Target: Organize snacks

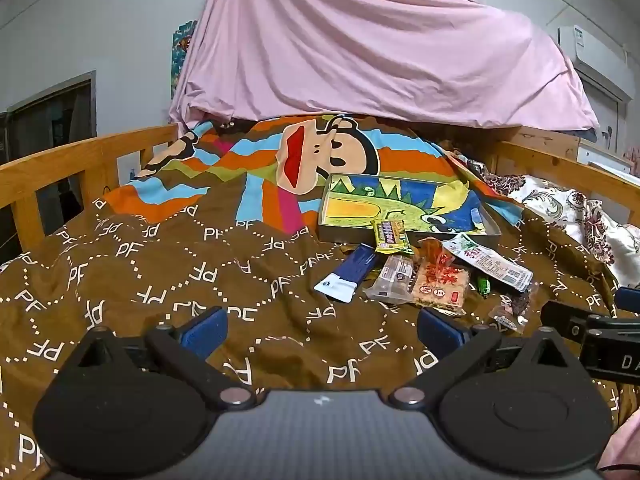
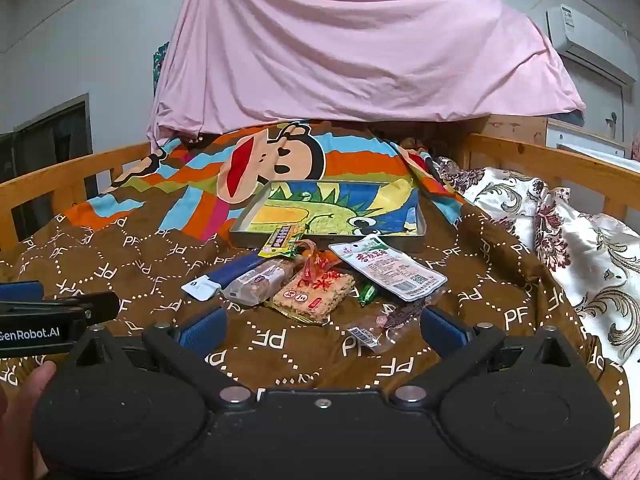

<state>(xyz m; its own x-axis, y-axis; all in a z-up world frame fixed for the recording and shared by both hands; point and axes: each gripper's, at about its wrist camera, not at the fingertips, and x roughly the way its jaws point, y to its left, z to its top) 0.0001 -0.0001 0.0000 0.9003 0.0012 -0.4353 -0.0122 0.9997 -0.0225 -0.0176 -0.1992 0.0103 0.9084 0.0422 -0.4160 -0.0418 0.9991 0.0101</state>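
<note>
Both hand-held gripper units are released: the left hand-held gripper point(image 1: 322, 326) and the right hand-held gripper point(image 2: 323, 326) hold their blue pads fully apart, with nothing between them. Both hover above the near part of the bed point(image 2: 100, 280), tilted slightly downward toward the snack pile.

Step in hand, as judged: the start of the task. No snack is grasped and the tray is empty.

Layout, largest to smallest:
- Tray point(image 2: 248, 216), shallow, with a dinosaur drawing on its floor, lies on the brown bedcover toward the far middle of the bed.
- White packet point(image 2: 390, 266) lies just in front of the tray's near right corner.
- Rice cracker pack point(image 2: 314, 292) lies at the pile's centre, with a clear-wrapped bar point(image 2: 260, 278) against its left side.
- Blue-and-white sachet point(image 2: 224, 276) forms the left end of the pile.
- Yellow packet point(image 2: 282, 240) leans on the tray's near rim.
- Dark dried-fruit pack point(image 2: 384, 322) lies nearest the right hand-held gripper.
- Small green candy point(image 2: 367, 294) sits between the cracker pack and the white packet.

Next move, as judged: the dark pack is the closest target for the right unit. It lies flat on soft bedding, so the pads must descend around its edges and close without pinching the cover, then carry it to the tray.
</note>
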